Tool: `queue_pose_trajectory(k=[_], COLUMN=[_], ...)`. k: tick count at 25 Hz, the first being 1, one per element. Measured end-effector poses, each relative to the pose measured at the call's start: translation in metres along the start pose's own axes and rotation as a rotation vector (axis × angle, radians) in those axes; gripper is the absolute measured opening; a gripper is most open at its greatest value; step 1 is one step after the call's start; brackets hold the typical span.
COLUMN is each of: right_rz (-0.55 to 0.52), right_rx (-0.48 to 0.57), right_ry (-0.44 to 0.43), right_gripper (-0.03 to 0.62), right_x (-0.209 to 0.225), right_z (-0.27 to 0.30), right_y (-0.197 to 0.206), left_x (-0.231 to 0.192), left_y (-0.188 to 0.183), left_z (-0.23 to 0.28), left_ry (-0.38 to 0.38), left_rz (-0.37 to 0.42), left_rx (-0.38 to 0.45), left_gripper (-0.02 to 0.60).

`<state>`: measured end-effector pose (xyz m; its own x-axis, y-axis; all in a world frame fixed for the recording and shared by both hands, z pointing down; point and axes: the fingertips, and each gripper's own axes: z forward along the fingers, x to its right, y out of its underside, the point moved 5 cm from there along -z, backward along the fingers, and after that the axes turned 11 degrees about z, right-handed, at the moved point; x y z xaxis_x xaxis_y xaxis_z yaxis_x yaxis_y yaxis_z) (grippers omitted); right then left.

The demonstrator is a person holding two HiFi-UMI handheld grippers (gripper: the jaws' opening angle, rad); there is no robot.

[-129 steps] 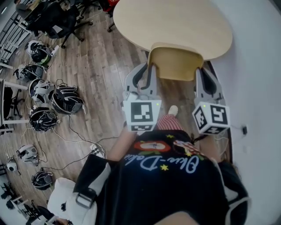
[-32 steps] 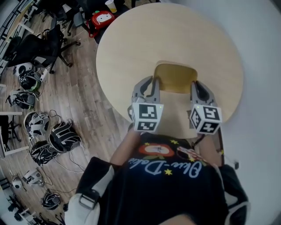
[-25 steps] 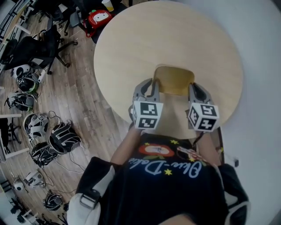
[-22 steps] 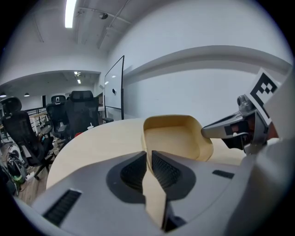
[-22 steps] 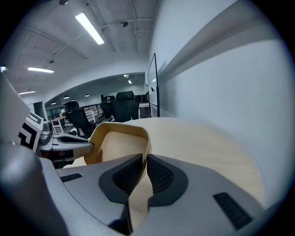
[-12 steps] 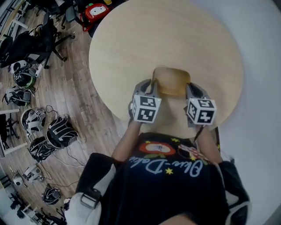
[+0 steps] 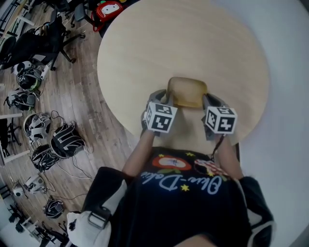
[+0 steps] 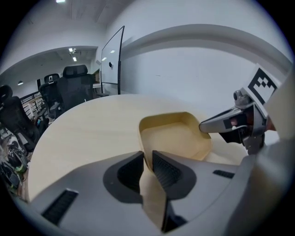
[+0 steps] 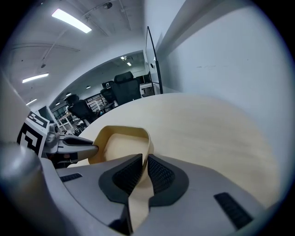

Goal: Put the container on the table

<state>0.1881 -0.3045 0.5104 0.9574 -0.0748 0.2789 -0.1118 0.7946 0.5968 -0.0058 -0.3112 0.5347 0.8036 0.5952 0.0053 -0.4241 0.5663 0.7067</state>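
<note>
A shallow tan container point(image 7: 187, 91) is over the near part of the round pale wooden table point(image 7: 183, 38), held at two sides. My left gripper point(image 7: 163, 99) is shut on the container's left rim, and my right gripper point(image 7: 207, 101) is shut on its right rim. In the left gripper view the jaws point(image 8: 147, 163) pinch the thin wall of the container point(image 8: 177, 138), with the right gripper point(image 8: 230, 124) across from it. In the right gripper view the jaws point(image 9: 144, 168) clamp the container's wall point(image 9: 117, 143). I cannot tell whether its base touches the tabletop.
Several black and white helmets point(image 7: 60, 144) with cables lie on the wood floor at the left. Office chairs point(image 7: 34, 41) and a red box point(image 7: 110, 7) stand beyond the table's far left. A white wall point(image 7: 289, 72) runs along the right.
Both grippers have carried the container forward from the table's near edge to further in over the tabletop. Both grips have stayed shut.
</note>
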Motion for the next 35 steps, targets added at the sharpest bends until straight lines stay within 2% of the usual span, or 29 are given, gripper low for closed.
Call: queue_pose_trajectory(k=[6,23,28,35], right_rz=[0.011,0.022,0.018,0.014], right_rx=[-0.025,-0.022,-0.018,0.012], right_ry=[-0.018,-0.034,-0.016,-0.011], right_gripper=[0.032,0.038,0.038,0.051], right_x=[0.008,0.013,0.014,0.013], right_z=[0.009,0.022,0.022,0.014], right_y=[0.003,-0.001,0.002,-0.001], left_x=[-0.001,-0.008,-0.011,-0.012], left_y=[-0.004,-0.01,-0.009,-0.014], left_z=[0.008,0.021,0.021,0.007], left_ry=[-0.008,-0.018,-0.041,-0.052], left_rz=[0.003,-0.022,-0.028,-0.046], left_rx=[0.01,-0.044,-0.038,-0.002], left_gripper=[0.043,0.058,0.087,0.091])
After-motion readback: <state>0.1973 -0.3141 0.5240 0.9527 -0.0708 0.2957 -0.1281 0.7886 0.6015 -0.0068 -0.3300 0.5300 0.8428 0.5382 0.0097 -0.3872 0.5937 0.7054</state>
